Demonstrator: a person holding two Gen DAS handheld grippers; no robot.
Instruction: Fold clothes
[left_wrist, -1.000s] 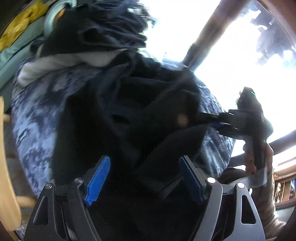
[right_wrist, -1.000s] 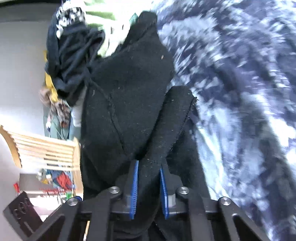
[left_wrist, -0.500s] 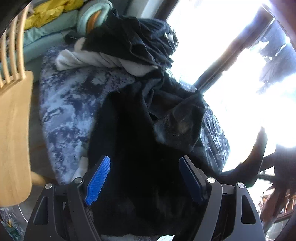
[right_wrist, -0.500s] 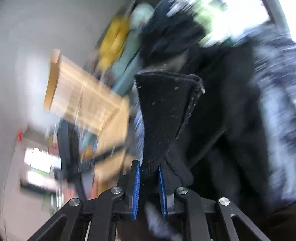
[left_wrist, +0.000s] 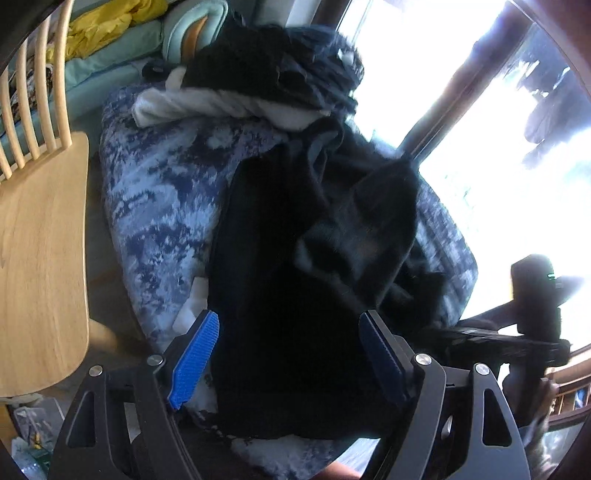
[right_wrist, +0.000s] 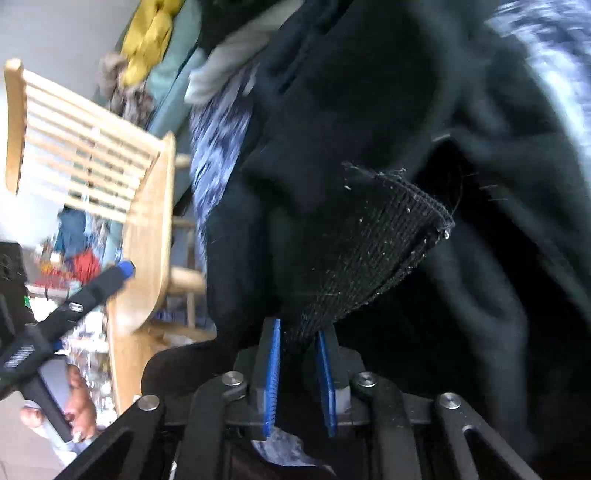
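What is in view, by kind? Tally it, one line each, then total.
Grippers: 2, left gripper and right gripper (opening, garment edge between its jaws)
Wooden chair: 1
Black garment: 1
Dark clothes pile: 1
White cloth: 1
Yellow cloth: 1
Patterned cover: 1
Total: 8

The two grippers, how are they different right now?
The left gripper stands wide open, while the right gripper is much narrower, its jaws just opening. The left gripper hovers over the black garment with nothing pinched; the right gripper has the garment's ribbed cuff between its pads. Both have blue pads and black frames.
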